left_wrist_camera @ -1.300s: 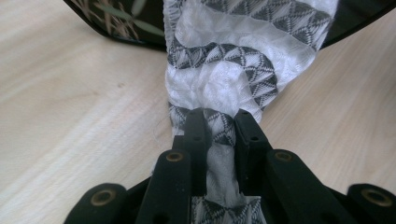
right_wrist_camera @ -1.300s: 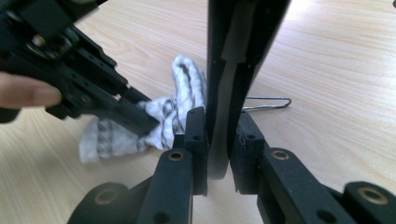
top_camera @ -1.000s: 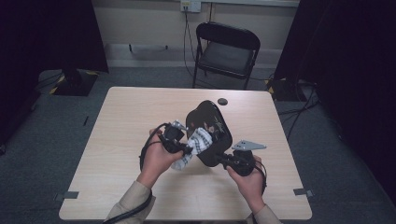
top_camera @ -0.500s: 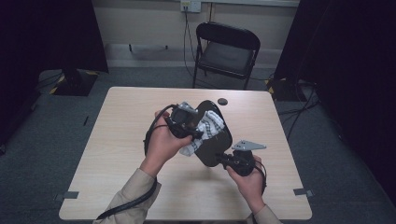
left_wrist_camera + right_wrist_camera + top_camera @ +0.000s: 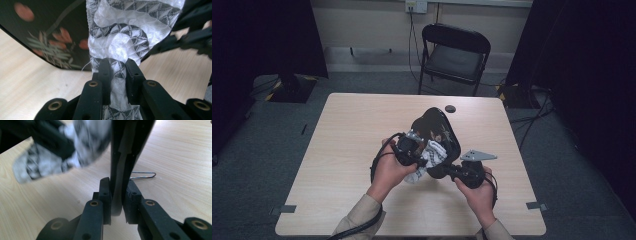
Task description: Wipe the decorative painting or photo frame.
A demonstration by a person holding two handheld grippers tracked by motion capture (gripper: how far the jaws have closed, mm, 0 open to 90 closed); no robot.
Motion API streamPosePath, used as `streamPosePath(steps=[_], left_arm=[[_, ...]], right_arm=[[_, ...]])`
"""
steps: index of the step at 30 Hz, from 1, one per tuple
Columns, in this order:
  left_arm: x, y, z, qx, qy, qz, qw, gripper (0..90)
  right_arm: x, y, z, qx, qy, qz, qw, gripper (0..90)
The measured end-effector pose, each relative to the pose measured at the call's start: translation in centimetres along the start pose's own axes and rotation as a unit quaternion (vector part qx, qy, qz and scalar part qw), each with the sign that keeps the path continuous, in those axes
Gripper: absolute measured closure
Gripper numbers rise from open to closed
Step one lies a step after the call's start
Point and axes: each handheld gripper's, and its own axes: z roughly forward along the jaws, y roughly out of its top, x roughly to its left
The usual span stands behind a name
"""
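So here's where things stand: the right claw (image 5: pixel 116 195) is clamped on the lower edge of a black tray (image 5: pixel 437 135) with a flower print, holding it up on edge above the middle of the counter (image 5: pixel 347 150). The left claw (image 5: pixel 117 72) is pinched tight on a bunched white-and-grey patterned cloth (image 5: pixel 120 37), pressed against the tray's printed face right in the center of the high view. Looks to me like a wipe-down that's midway through; the cloth is on the lower part of the face, so I'd guess the upper part and the back remain. Honestly can't tell what's clean and what isn't.

Hard to make out: a small dark round thing (image 5: pixel 450 108) sits on the counter behind the tray, no idea what. In the right gripper view there's a thin wire loop (image 5: pixel 143 175) on the wood, partly cut off by the tray, and the cloth is blurred.
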Motion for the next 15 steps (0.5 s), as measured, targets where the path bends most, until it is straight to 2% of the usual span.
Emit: streamPosePath(steps=[10,15], left_arm=[[0.3,-2.3,2.6,0.014,-0.009,-0.016,0.9997,77.5],[0.6,-3.6,3.9,0.034,-0.007,-0.017,0.9993,77.5]], right_arm=[[0.0,0.0,0.0,0.000,0.001,0.000,1.0000,78.9],[0.0,0.0,0.0,0.002,0.000,0.000,1.0000,78.9]])
